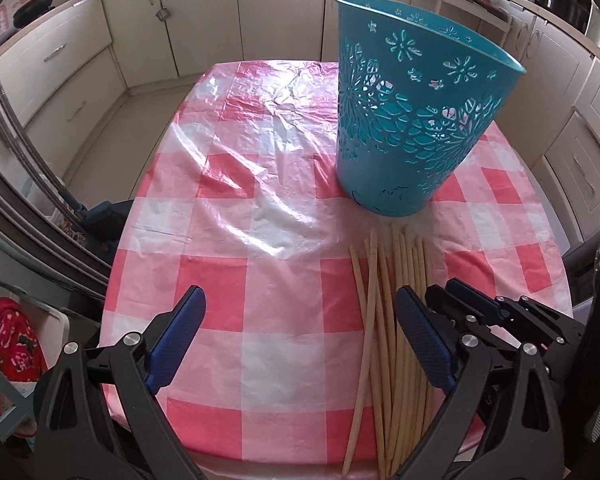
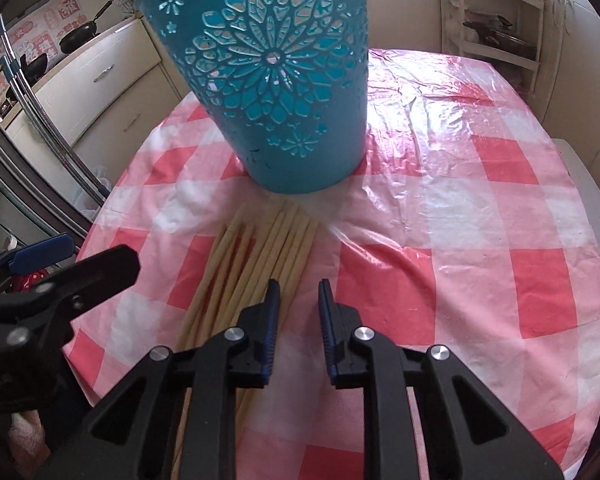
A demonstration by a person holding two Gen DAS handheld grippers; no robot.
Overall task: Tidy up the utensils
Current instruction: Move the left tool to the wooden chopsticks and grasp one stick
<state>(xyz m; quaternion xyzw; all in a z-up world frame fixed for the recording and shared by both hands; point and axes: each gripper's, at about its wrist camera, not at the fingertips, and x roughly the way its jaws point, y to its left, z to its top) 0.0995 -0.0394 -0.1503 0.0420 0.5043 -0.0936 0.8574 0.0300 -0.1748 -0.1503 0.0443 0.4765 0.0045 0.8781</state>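
Note:
A bundle of several pale wooden chopsticks [image 1: 380,320] [image 2: 260,248] lies on the pink-and-white checked tablecloth [image 1: 260,220] [image 2: 460,220], tips pointing at a teal perforated bin [image 1: 416,120] [image 2: 284,92] standing upright just beyond them. My left gripper [image 1: 300,294] hangs wide open low over the cloth, its right finger [image 1: 420,332] over the bundle and nothing between the pads. My right gripper [image 2: 299,286] [image 1: 472,308] is at the bundle's right edge. Its jaws are narrowed to a small gap with only cloth showing between them. Its left finger [image 2: 270,320] overlaps the outermost sticks.
The near table edge lies just under both grippers. Cream kitchen cabinets [image 1: 60,64] surround the table, with a black pan [image 1: 34,6] [image 2: 80,36] on the left counter. A white rack [image 2: 496,20] stands far right. Red fabric [image 1: 12,332] lies low on the left.

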